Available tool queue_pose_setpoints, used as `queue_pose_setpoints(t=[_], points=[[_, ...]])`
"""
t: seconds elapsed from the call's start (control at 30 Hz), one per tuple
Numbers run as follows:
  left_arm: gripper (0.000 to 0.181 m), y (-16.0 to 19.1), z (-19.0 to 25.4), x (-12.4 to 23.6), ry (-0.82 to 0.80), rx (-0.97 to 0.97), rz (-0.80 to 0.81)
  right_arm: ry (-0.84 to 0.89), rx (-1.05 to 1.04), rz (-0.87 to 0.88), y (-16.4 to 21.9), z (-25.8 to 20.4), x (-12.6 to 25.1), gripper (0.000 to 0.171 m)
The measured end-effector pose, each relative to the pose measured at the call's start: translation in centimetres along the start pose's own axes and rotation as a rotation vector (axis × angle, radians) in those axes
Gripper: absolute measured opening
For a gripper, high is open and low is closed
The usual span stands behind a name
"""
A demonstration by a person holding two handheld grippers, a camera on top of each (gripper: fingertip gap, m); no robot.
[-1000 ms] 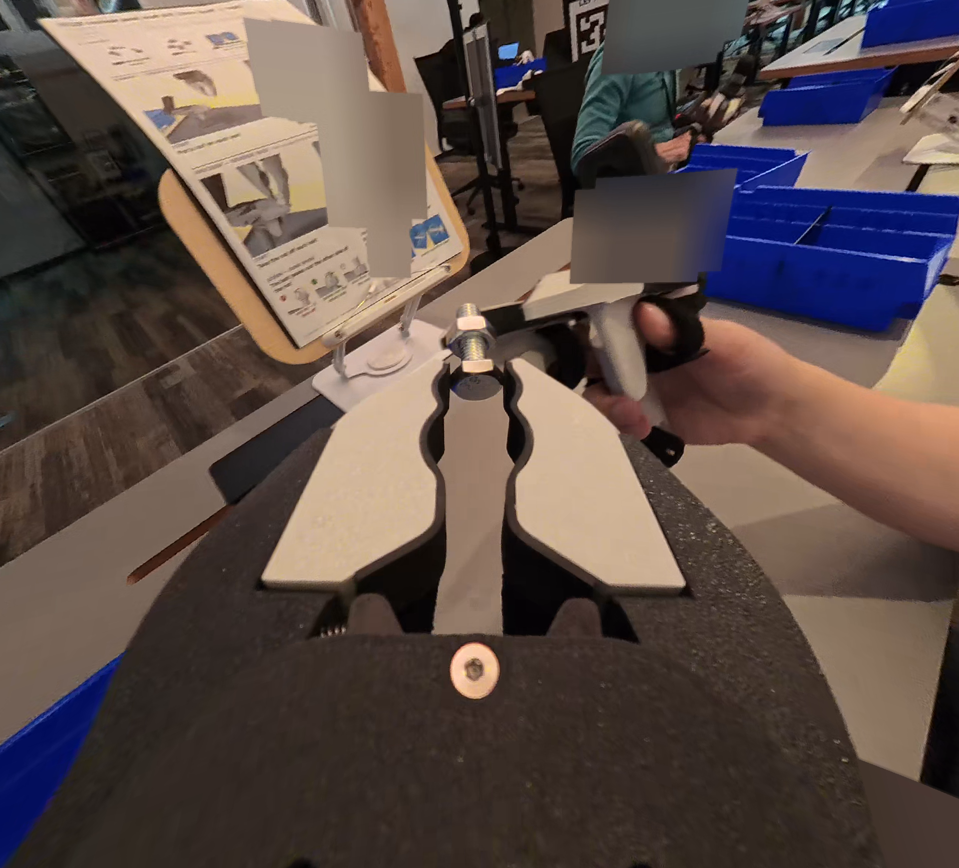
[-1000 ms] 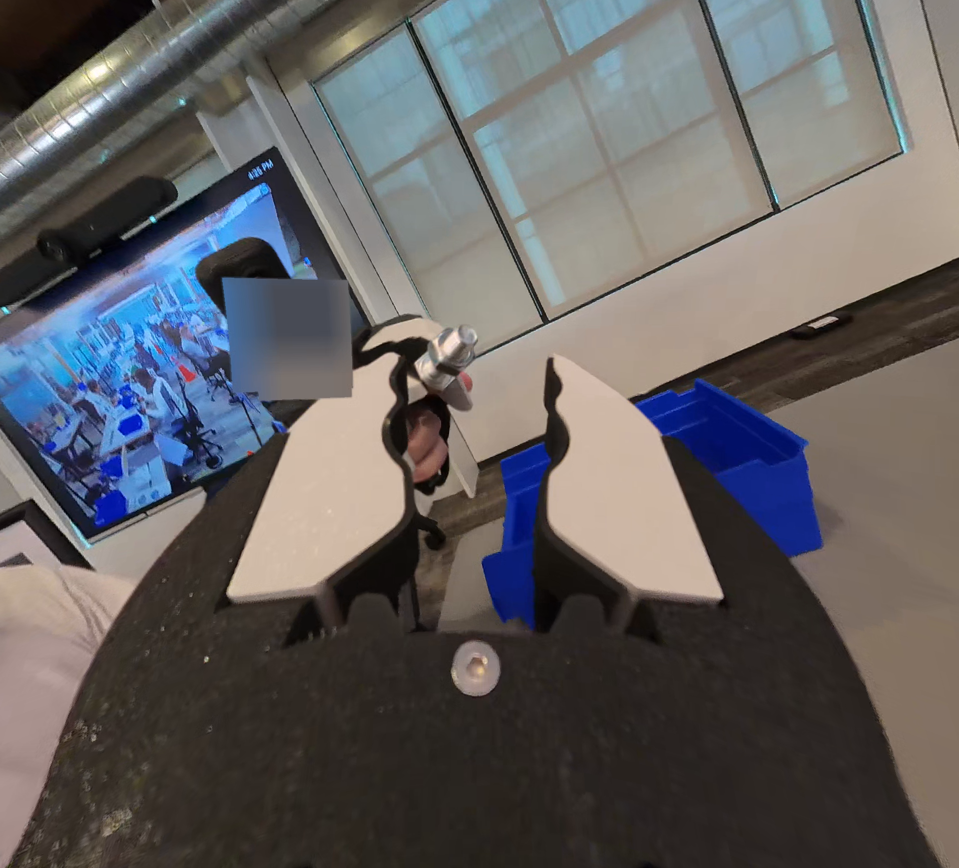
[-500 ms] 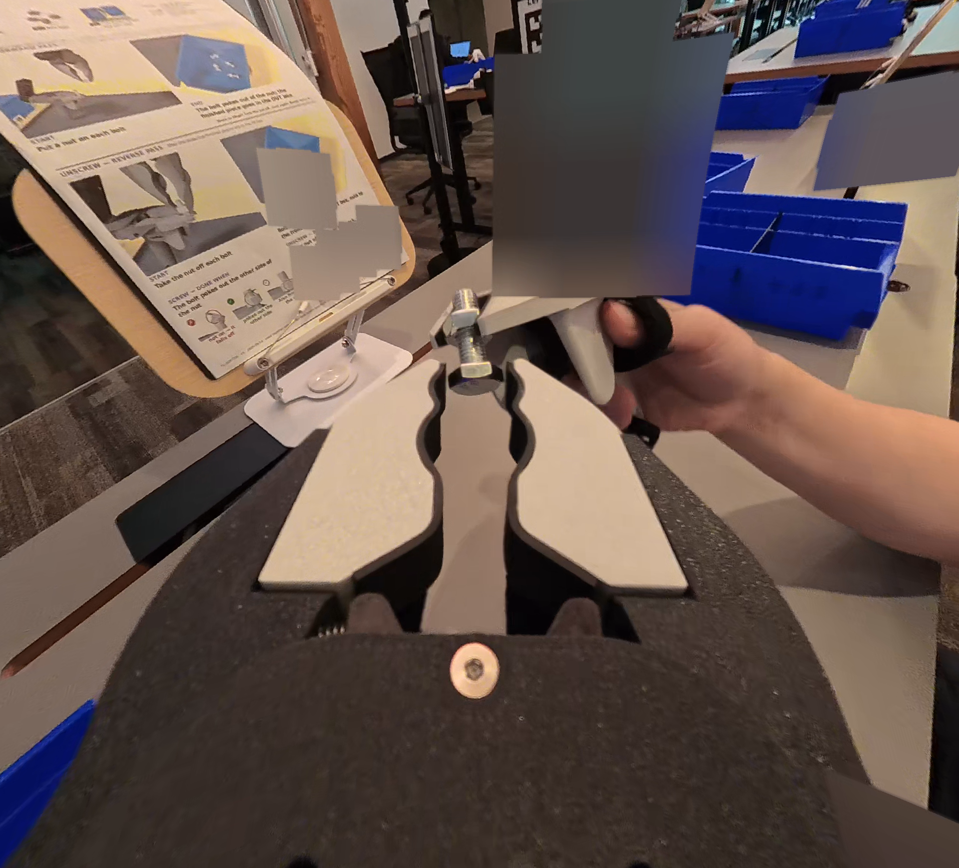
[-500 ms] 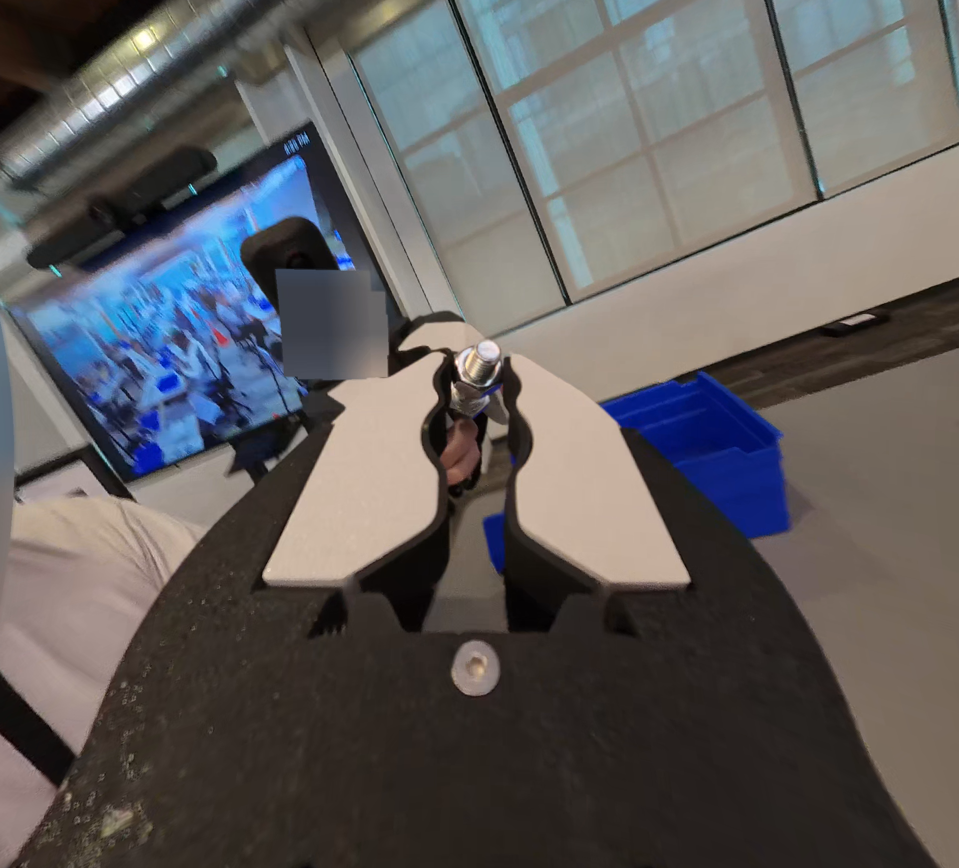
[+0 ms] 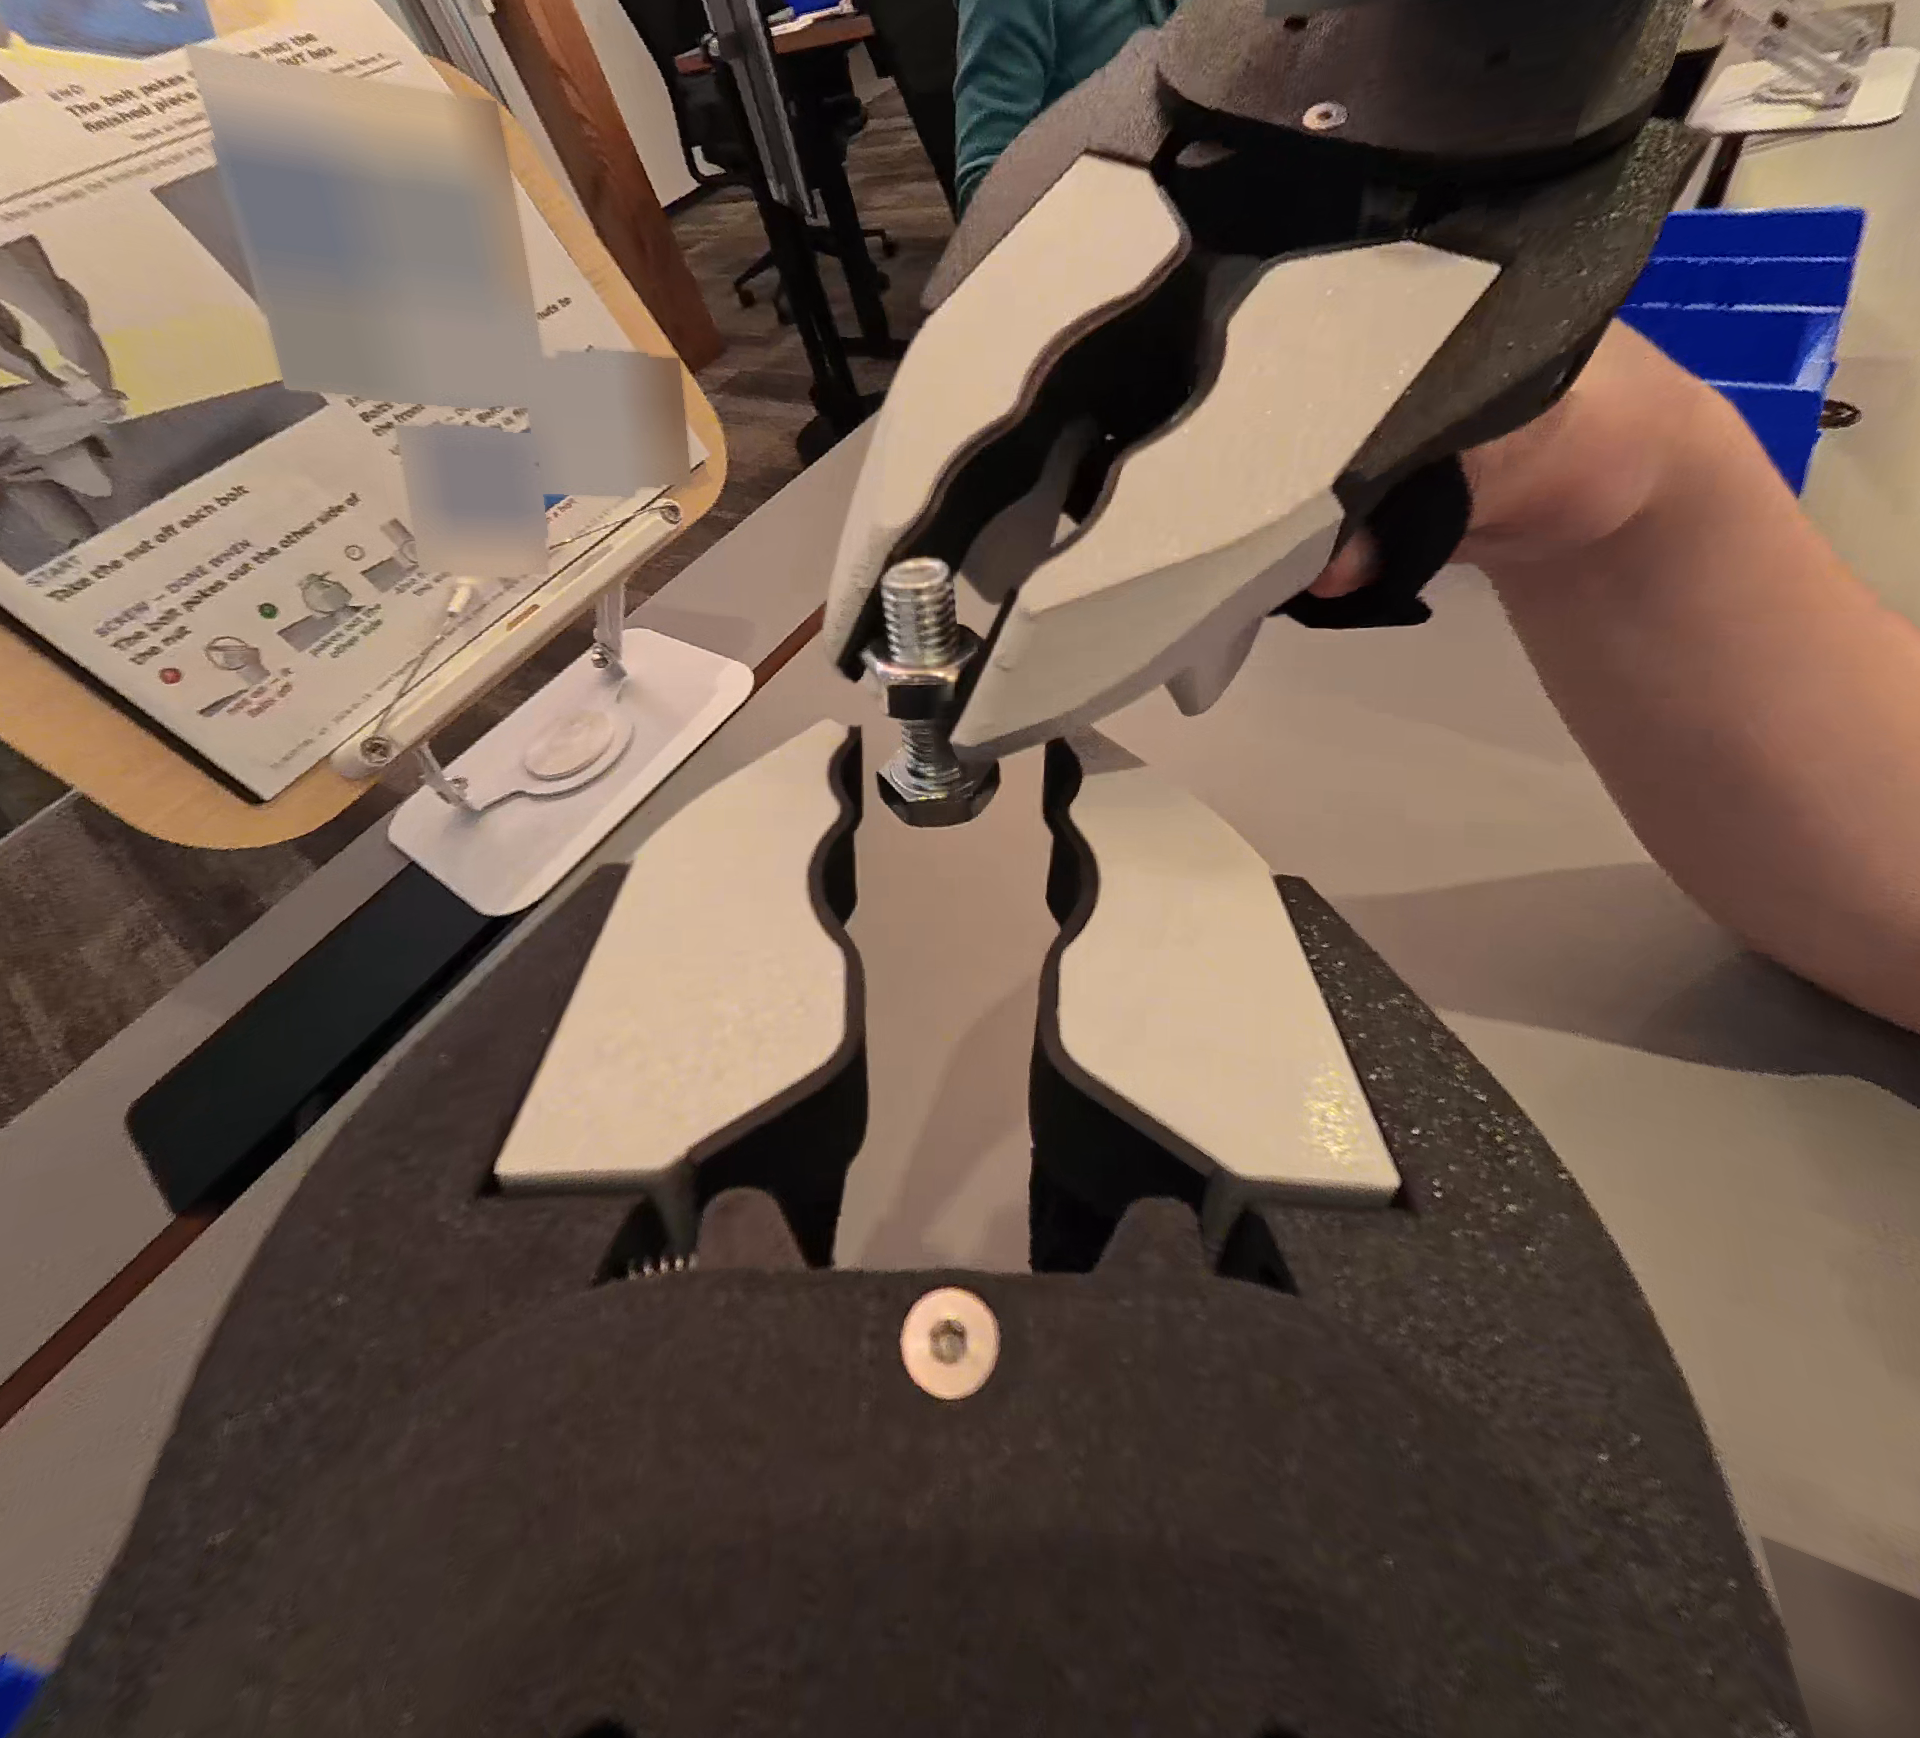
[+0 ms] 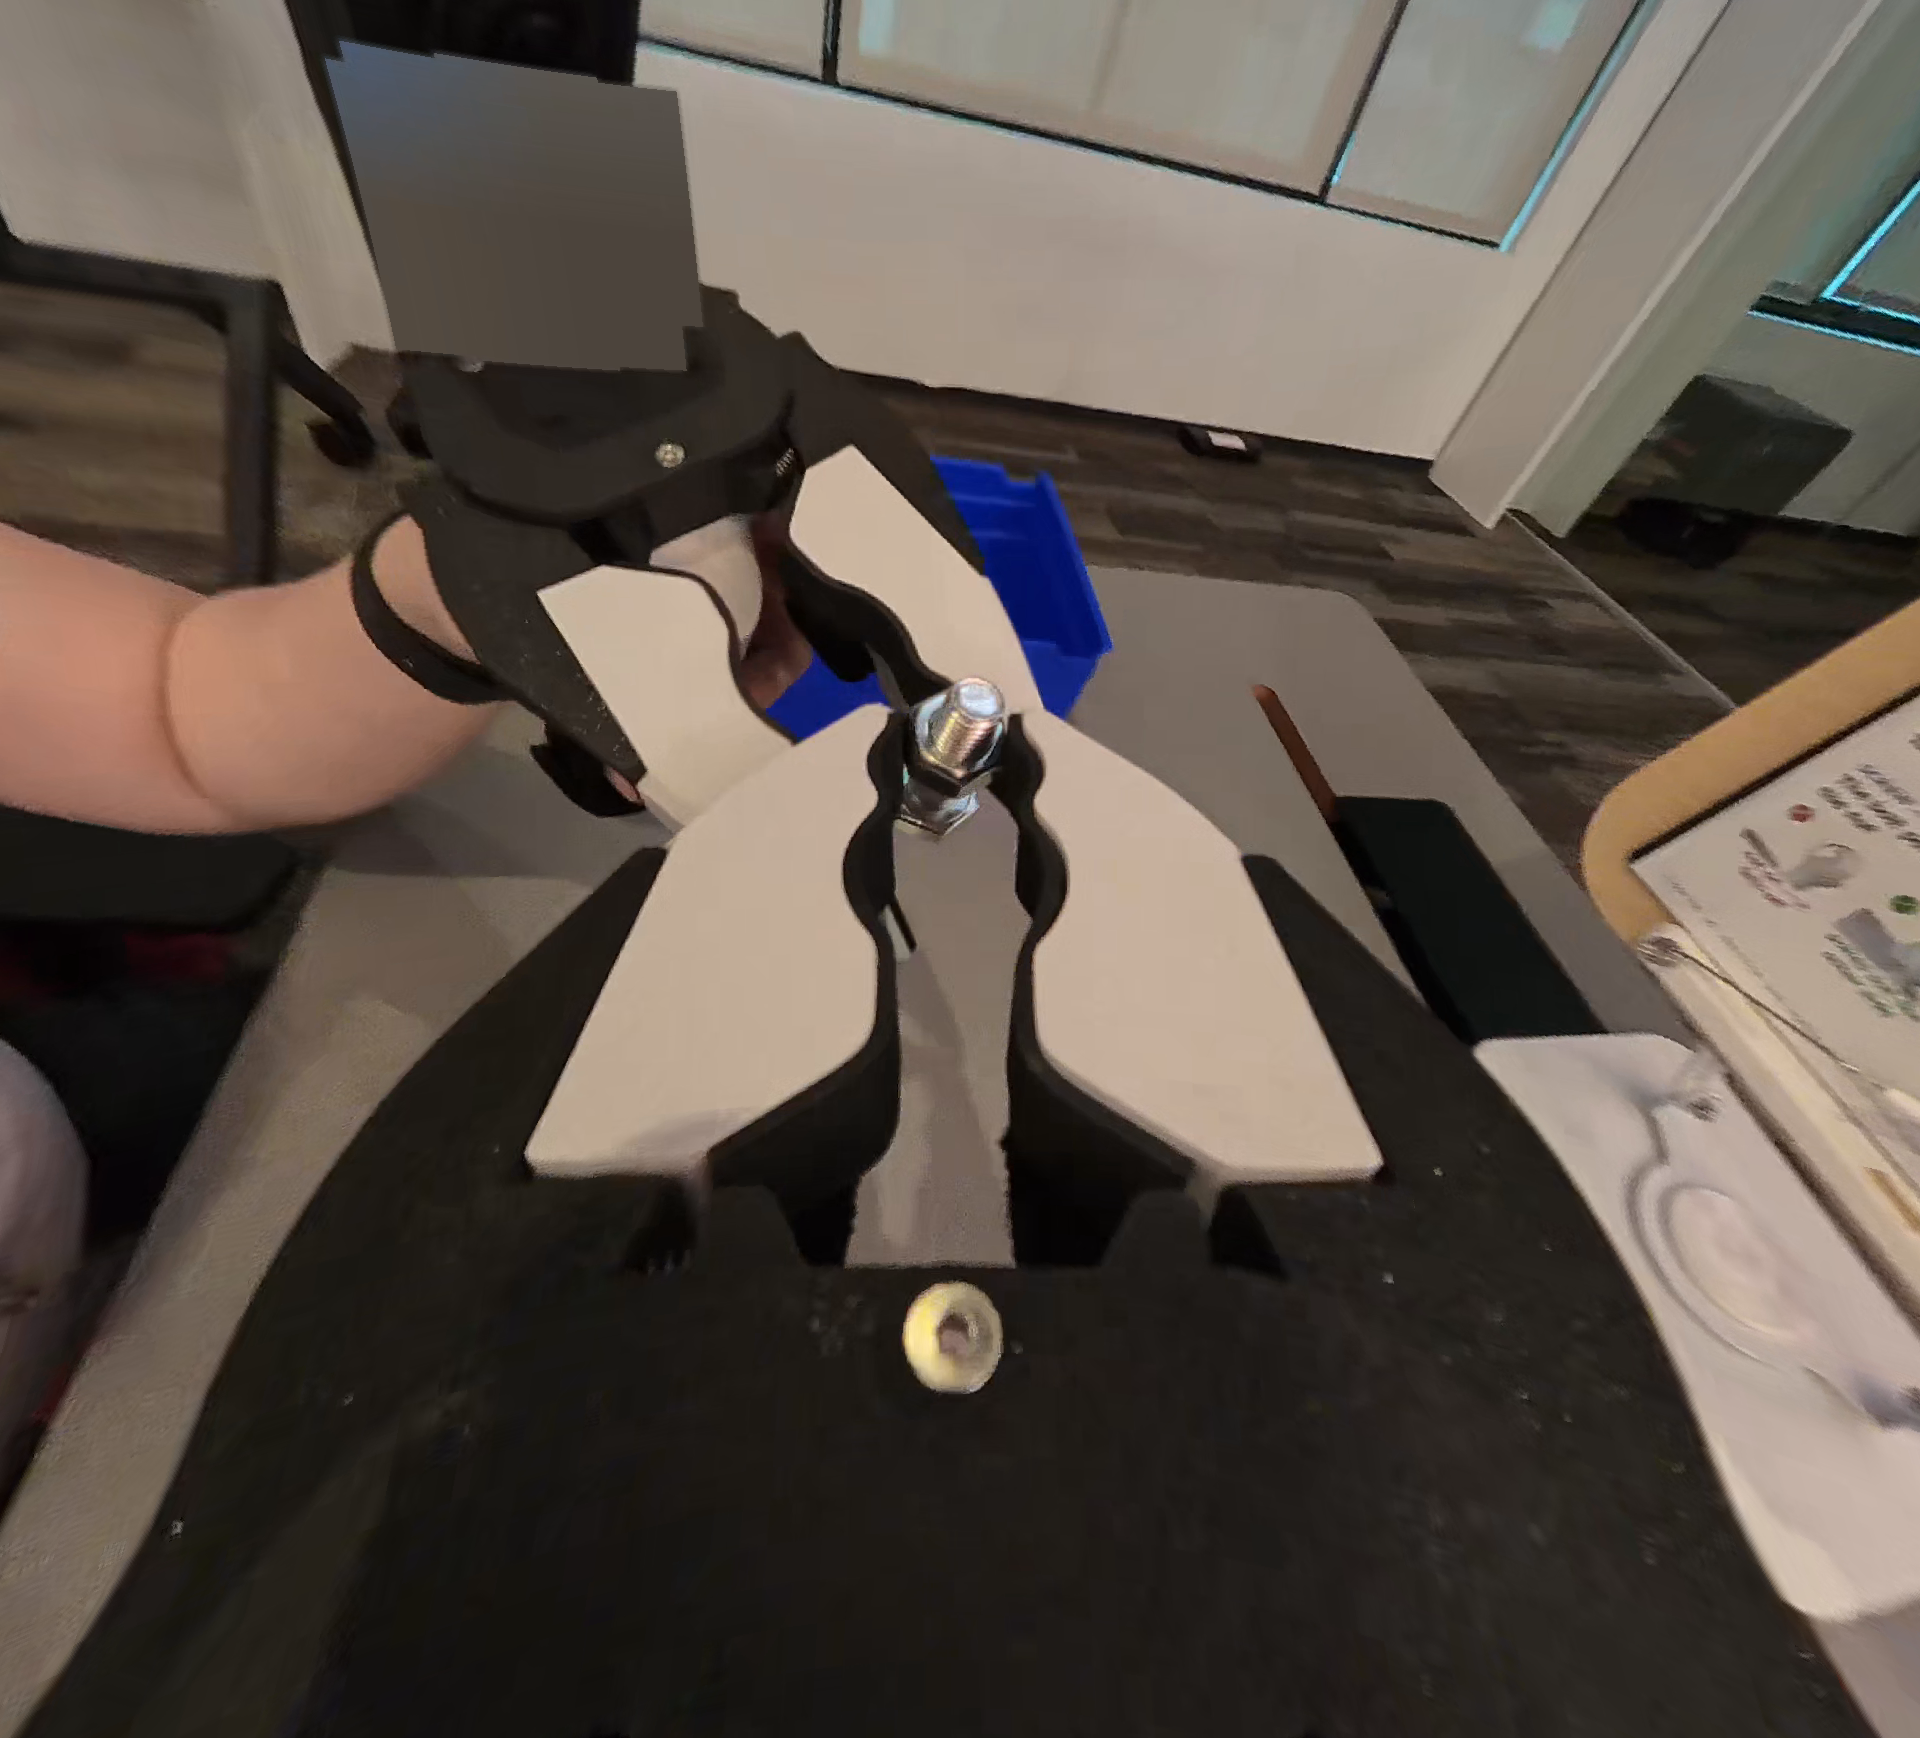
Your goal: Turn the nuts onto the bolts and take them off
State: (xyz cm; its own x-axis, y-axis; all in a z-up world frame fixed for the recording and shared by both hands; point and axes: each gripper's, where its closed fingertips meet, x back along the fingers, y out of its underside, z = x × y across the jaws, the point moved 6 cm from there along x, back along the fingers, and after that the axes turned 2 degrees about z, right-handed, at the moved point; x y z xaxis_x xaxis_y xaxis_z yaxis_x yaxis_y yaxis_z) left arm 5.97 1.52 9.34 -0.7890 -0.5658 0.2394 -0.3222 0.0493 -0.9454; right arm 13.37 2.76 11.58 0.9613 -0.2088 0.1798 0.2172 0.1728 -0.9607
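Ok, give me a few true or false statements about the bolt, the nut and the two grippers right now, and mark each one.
1. The left gripper holds the bolt by its head. True.
2. The right gripper is closed on the nut. True.
3. The nut sits flush against the bolt head. False: bare thread shows between them.
4. The bolt lies flat on the table. False: it is held upright above it.
5. Thread sticks out past the nut at the bolt's free end. True.
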Motion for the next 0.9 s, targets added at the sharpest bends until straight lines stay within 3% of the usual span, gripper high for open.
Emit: queue_pose_setpoints(t=[0.27,0.9], points=[[0.023,0.2,1.1,-1.4,0.143,-0.002,0.055,-0.090,0.084,-0.009,0.1,-0.7,1.1,0.018],[0.015,0.4,0.9,-1.6,0.177,-0.038,0.056,-0.060,0.156,-0.021,0.3,-0.7,1.6,0.018]])
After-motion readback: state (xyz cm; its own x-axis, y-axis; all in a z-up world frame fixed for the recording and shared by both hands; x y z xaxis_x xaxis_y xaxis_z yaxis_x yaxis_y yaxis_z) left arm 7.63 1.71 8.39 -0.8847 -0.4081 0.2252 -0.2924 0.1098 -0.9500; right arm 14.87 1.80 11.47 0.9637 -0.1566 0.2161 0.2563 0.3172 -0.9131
